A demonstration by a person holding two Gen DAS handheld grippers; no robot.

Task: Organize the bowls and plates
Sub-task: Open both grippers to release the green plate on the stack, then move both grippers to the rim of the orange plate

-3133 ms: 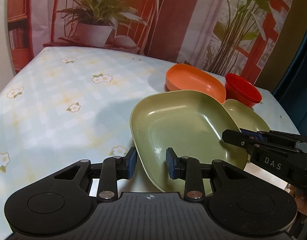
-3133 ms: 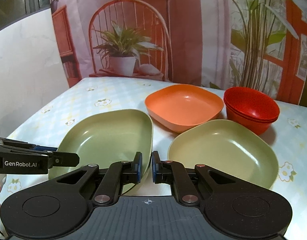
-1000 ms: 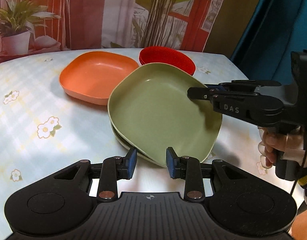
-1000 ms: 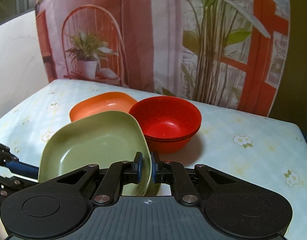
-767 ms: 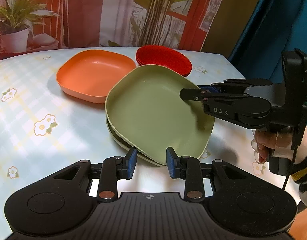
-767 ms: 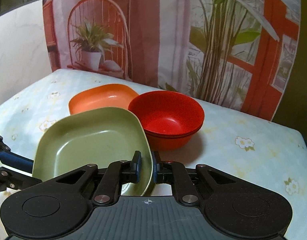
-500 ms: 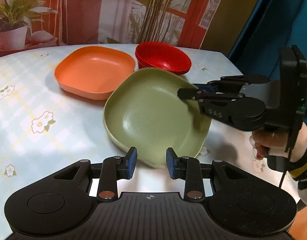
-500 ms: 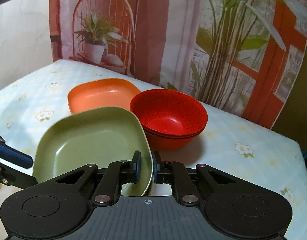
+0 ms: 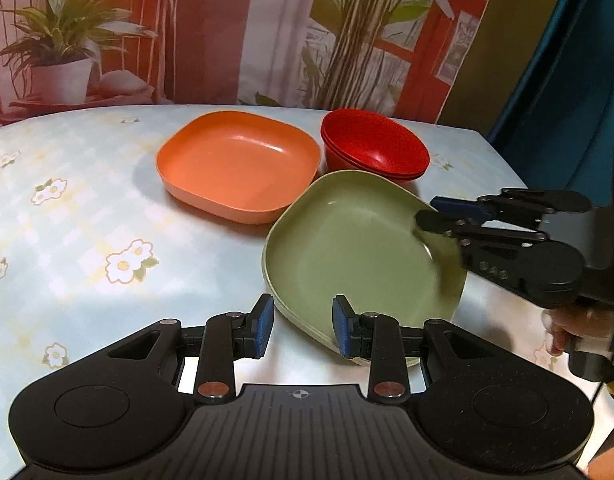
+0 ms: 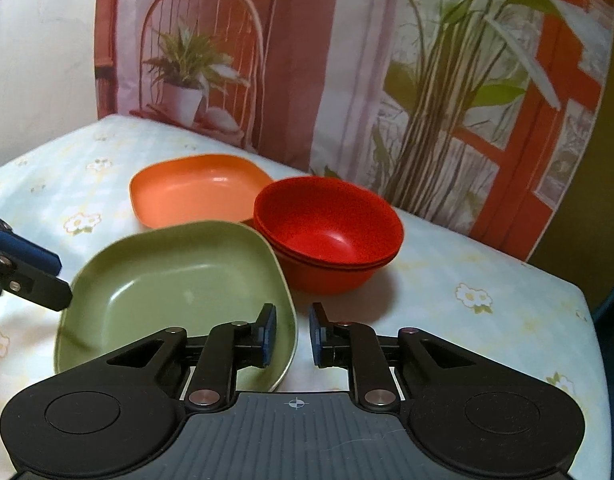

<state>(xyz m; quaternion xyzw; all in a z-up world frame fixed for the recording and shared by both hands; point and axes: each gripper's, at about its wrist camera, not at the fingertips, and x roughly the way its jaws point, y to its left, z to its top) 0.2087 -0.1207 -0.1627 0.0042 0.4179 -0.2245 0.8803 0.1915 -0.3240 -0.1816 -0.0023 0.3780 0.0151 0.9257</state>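
Two green plates (image 9: pixel 355 248) lie stacked on the table in front of the stacked red bowls (image 9: pixel 373 152), with an orange plate (image 9: pixel 235 164) to their left. My right gripper (image 10: pixel 293 336) straddles the top green plate's (image 10: pixel 179 284) near right rim. Its jaws are opening, and a gap shows on both sides of the rim. In the left wrist view the right gripper (image 9: pixel 426 211) reaches in over the plate's right edge. My left gripper (image 9: pixel 301 328) is open at the stack's near left rim, its pads clear of it.
The table (image 9: pixel 67 220) has a pale blue flowered cloth, bare on its left half. Its right edge runs close beside the plates and bowls (image 10: pixel 327 232). A printed backdrop of plants stands behind. A hand (image 9: pixel 563 328) holds the right gripper's handle.
The top green plate has settled flat onto the lower one. The right gripper's jaws, shut on its rim before, have parted. The left gripper's gap is unchanged.
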